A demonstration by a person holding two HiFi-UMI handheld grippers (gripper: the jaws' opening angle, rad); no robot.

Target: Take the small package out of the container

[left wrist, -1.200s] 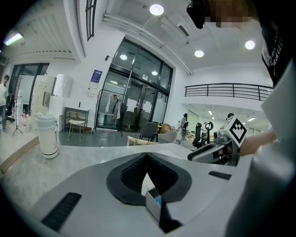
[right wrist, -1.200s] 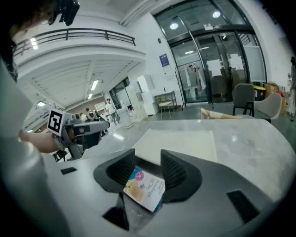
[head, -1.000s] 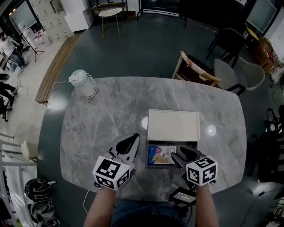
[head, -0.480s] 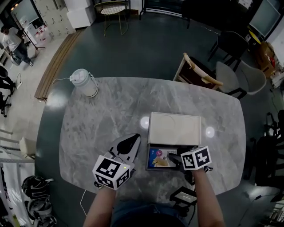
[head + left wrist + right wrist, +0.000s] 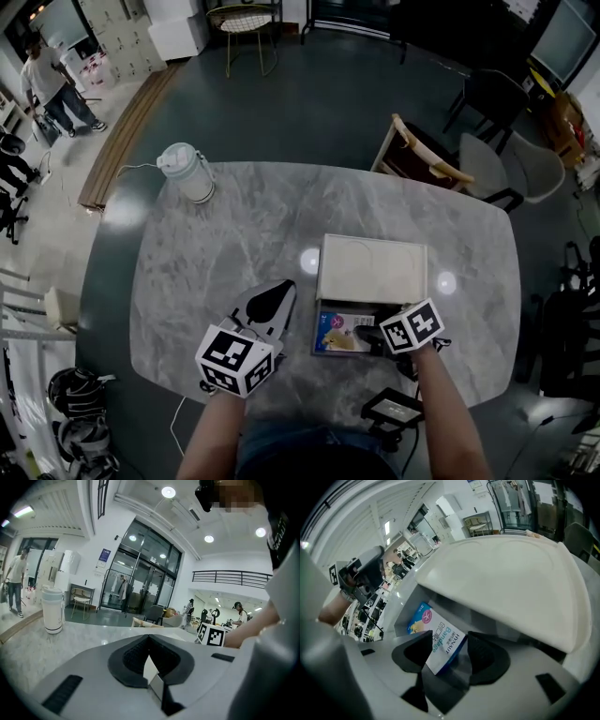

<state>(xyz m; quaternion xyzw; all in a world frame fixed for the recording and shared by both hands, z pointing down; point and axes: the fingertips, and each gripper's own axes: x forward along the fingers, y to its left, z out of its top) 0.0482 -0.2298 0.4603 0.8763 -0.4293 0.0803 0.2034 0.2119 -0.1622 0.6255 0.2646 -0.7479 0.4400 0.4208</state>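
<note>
The container (image 5: 316,330) is a shallow grey box on the marble table with its white lid (image 5: 372,269) swung back. Inside lies the small package (image 5: 337,330), blue and white with print. My right gripper (image 5: 367,336) reaches into the box from the right. In the right gripper view its jaws are spread wide around the package (image 5: 440,639), the left pad at its edge, a gap at the right pad; right gripper (image 5: 449,651) open. The lid (image 5: 506,578) looms above. My left gripper (image 5: 272,302) rests left of the box, its jaw tips together; left gripper (image 5: 149,638) holds nothing.
A white jug (image 5: 185,172) stands at the table's far left corner, also the jug (image 5: 52,609) in the left gripper view. A wooden chair (image 5: 417,155) sits behind the table. A black device (image 5: 392,409) lies at the near edge. People stand far off.
My right gripper has moved left from the box's front right corner into the box, and its jaws now straddle the package. The left gripper has stayed put.
</note>
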